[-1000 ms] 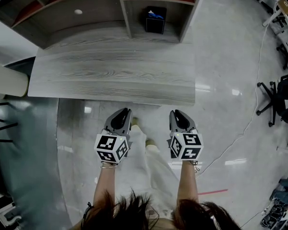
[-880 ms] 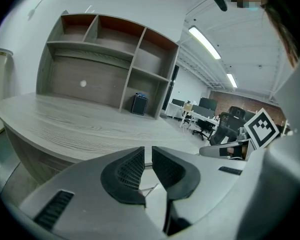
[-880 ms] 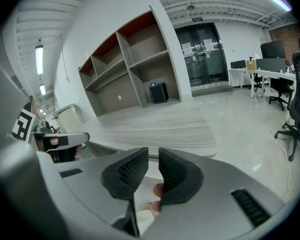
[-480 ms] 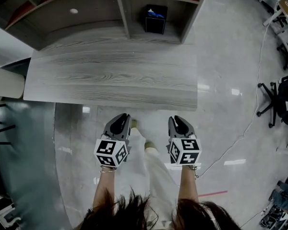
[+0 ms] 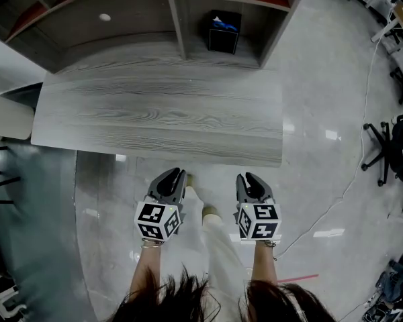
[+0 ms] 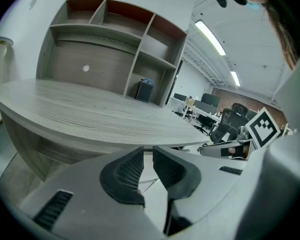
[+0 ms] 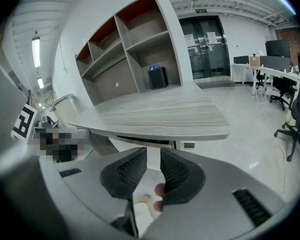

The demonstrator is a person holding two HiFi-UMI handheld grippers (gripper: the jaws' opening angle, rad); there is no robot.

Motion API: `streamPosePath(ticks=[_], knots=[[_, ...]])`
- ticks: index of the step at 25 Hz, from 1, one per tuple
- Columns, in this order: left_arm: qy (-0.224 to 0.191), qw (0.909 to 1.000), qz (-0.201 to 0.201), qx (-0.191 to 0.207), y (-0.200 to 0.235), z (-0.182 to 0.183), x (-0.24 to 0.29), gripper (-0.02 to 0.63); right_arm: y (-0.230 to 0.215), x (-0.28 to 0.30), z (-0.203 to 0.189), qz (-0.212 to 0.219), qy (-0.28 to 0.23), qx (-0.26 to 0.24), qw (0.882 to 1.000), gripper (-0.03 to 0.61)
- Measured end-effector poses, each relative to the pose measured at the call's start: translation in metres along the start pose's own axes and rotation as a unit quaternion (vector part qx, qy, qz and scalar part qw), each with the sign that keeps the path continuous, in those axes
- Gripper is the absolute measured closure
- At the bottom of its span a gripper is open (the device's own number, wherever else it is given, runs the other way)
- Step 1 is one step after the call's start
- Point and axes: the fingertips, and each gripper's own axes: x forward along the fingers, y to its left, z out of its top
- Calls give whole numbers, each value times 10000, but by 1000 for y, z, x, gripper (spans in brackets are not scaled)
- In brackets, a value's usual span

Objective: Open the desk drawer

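The fingers of our left gripper stand a little apart with nothing between them; they have just been opening. Those of our right gripper have been opening too, a shade wider, and are also empty. Both hang just in front of the worktop.

We judge the drawer to be the dark strip under the worktop's front edge; from the head view the worktop hides it. Reaching half blind, we may knock the fingers on that edge, or gaps this narrow may slip off the drawer's lip. Our legs, close before the worktop, may block the drawer.

The cubes carry square markers, no words. The green sign beyond the worktop is too small to read.
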Motion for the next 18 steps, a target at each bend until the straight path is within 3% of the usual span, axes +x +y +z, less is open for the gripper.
streamPosePath(ticks=[18], knots=[[136,9999,-57,29,14,-28,22,561,-12,24,-20,-41,65,41,10000,494]])
